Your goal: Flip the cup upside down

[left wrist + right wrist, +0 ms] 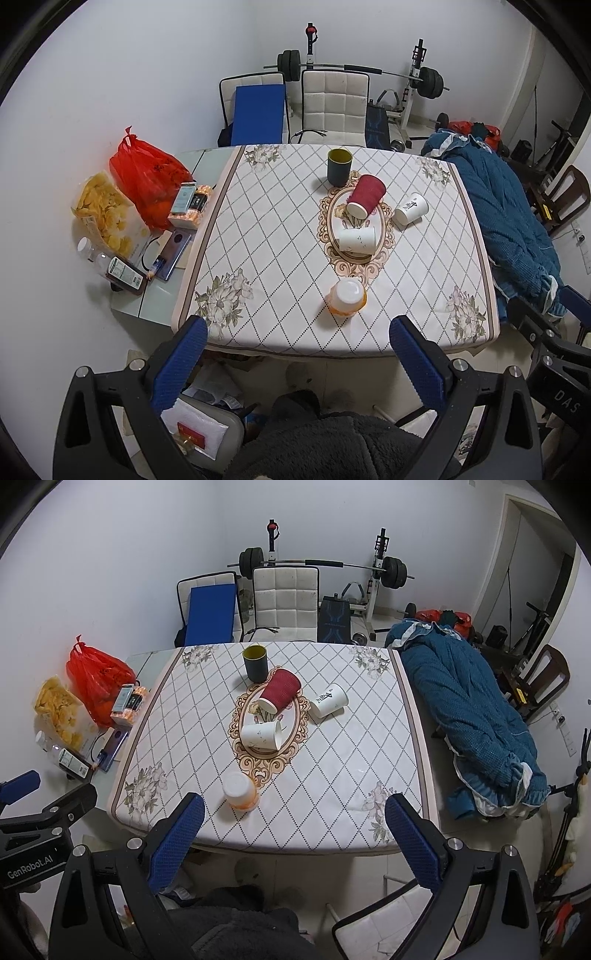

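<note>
Several cups are on the tablecloth (280,266). An orange cup (346,297) (239,790) stands upside down near the front edge. A dark cup (339,167) (255,663) stands upright at the back. A red cup (365,195) (277,695) and two white cups (357,240) (410,208) (261,734) (329,700) lie on their sides in the middle. My left gripper (299,330) is open and empty, held before the table's front edge. My right gripper (295,806) is open and empty there too.
A red bag (144,173), snack bag (103,210), bottle and boxes sit on the table's left side. A blue blanket (506,221) covers the right side. Chairs (334,107) and a weight bench stand behind. The person's lap lies below the grippers.
</note>
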`<state>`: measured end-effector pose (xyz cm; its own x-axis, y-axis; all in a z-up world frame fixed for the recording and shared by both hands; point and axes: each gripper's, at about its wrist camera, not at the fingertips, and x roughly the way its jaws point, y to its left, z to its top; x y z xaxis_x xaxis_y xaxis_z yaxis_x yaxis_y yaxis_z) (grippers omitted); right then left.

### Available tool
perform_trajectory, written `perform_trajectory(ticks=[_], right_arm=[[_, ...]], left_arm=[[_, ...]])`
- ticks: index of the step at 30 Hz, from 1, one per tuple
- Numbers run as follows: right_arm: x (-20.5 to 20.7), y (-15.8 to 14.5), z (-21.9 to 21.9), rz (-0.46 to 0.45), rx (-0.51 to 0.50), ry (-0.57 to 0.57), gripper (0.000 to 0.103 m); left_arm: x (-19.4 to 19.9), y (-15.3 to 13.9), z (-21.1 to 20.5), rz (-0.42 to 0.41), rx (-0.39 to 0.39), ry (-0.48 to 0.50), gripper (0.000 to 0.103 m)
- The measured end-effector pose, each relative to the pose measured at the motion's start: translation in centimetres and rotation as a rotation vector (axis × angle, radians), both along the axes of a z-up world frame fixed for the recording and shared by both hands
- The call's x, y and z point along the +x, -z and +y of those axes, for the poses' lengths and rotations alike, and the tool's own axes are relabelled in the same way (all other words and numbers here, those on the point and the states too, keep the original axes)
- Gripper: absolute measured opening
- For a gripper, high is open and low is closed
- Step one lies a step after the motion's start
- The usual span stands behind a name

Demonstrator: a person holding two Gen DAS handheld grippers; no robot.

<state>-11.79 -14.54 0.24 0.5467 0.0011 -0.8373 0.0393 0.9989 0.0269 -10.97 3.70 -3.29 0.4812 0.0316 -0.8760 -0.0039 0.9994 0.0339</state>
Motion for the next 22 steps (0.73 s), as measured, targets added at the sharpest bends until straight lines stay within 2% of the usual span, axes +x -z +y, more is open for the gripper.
perform_trajectory(ticks=[22], right_arm=[[0.0,1.0,0.2,0.020,0.001,-0.013,0.100]], left_arm=[[0.3,0.4,-0.2,0.018,-0.007,-0.010,0.101]])
